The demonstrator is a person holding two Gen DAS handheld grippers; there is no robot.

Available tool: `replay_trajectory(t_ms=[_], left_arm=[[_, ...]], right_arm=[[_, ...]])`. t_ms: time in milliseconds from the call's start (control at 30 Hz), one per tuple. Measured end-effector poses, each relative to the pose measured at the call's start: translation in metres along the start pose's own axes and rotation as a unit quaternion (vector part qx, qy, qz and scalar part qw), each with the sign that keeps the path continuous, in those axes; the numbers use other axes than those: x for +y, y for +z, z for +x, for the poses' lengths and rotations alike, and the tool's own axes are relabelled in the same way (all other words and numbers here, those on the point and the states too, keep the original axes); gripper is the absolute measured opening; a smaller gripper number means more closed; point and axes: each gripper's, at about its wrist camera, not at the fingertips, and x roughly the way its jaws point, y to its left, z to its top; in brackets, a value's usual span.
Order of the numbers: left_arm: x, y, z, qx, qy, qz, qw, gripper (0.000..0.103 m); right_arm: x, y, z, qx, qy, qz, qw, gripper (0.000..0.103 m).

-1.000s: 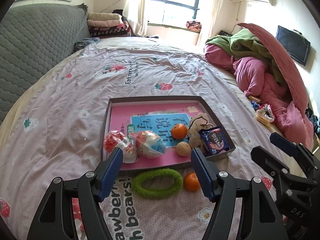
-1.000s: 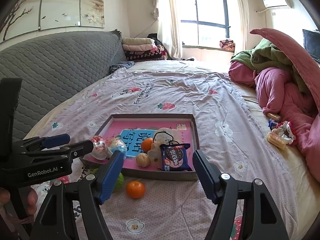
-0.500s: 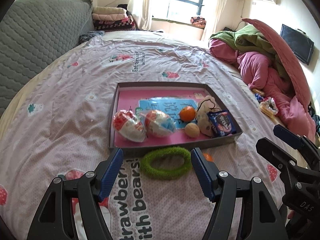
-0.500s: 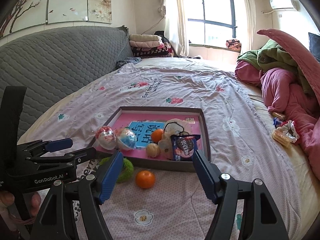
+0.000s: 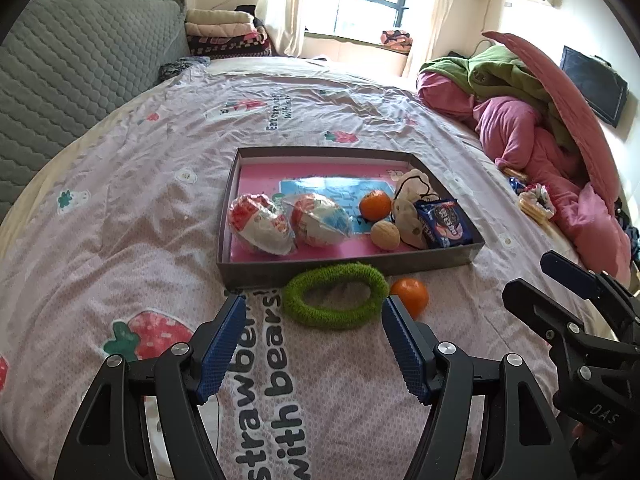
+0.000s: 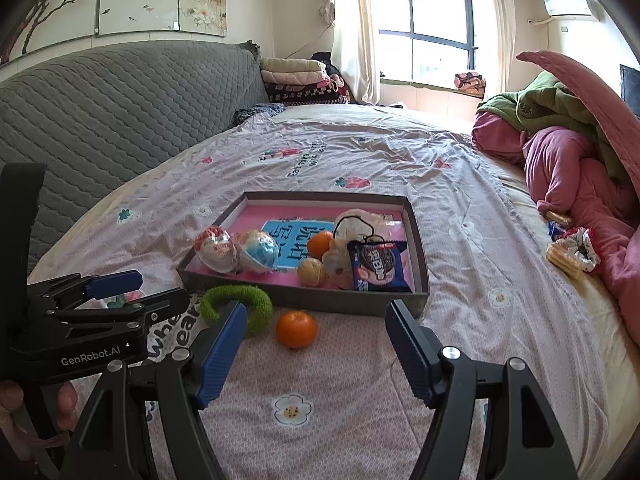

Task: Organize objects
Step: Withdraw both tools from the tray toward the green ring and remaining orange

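left gripper (image 5: 312,340) pulled back from tray (image 5: 352,266), jaws open, empty | right gripper (image 6: 312,348) jaws open, empty | green ring (image 5: 336,296), loose tangerine (image 6: 296,329) on bed, touching/near tray front wall | both untrayed

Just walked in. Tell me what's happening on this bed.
A person holds a gripper in each hand, tidying things into a tray on the bed. The tray already holds two wrapped eggs, an orange, a walnut, a pouch and a cookie pack. A green ring and an orange lie outside, by its near wall. The left gripper faces the ring, the right gripper the orange; both are open and empty.
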Motion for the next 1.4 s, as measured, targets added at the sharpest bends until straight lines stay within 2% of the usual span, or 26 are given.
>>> replay_trajectory(t_ms=[733, 1400], left_arm=[[0.005, -0.032, 0.009, 0.021, 0.003, -0.002, 0.9998, 0.072], [0.008, -0.048, 0.037, 0.045, 0.003, -0.004, 0.999, 0.072]], right_arm=[[0.013, -0.029, 0.007, 0.023, 0.007, -0.015, 1.0, 0.071], [0.011, -0.048, 0.037, 0.051, 0.012, -0.012, 0.999, 0.071]])
